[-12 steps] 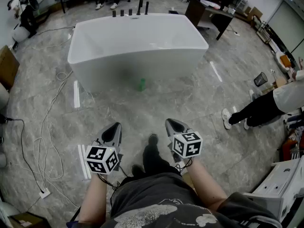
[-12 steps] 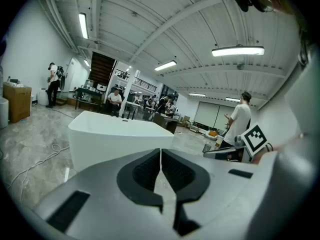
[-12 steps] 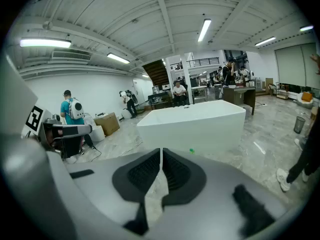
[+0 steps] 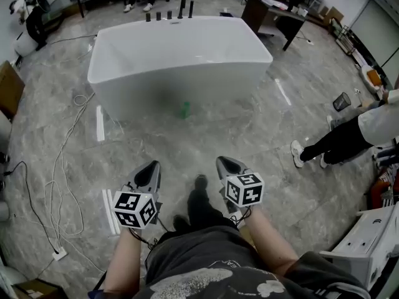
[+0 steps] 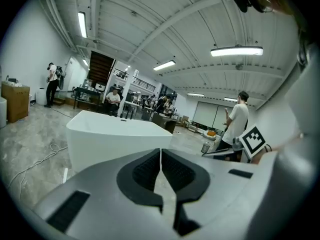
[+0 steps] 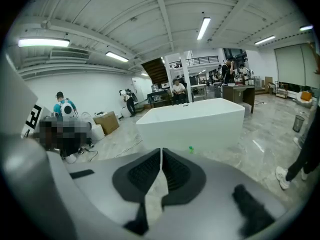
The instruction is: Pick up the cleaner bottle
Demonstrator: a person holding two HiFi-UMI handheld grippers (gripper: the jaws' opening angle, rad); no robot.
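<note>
The bottle [image 4: 184,109], small and green, stands on the floor [image 4: 249,136] against the tub's [image 4: 181,73] near wall, well ahead. Left gripper [image 4: 148,169] and right gripper [image 4: 227,164] are held low, jaws pressed together on nothing — likely just carried until the bottle is in reach.

The hall is bright and evenly lit. Long lamps [image 5: 236,51] glare white high above the left gripper [image 5: 160,154] and the right gripper [image 6: 161,156]. Ahead of them, the tub [image 4: 206,80] has a soft grey shadow on its wall. Both gripper views bend strongly and turn black at the corners; the near jaws look blurred.
</note>
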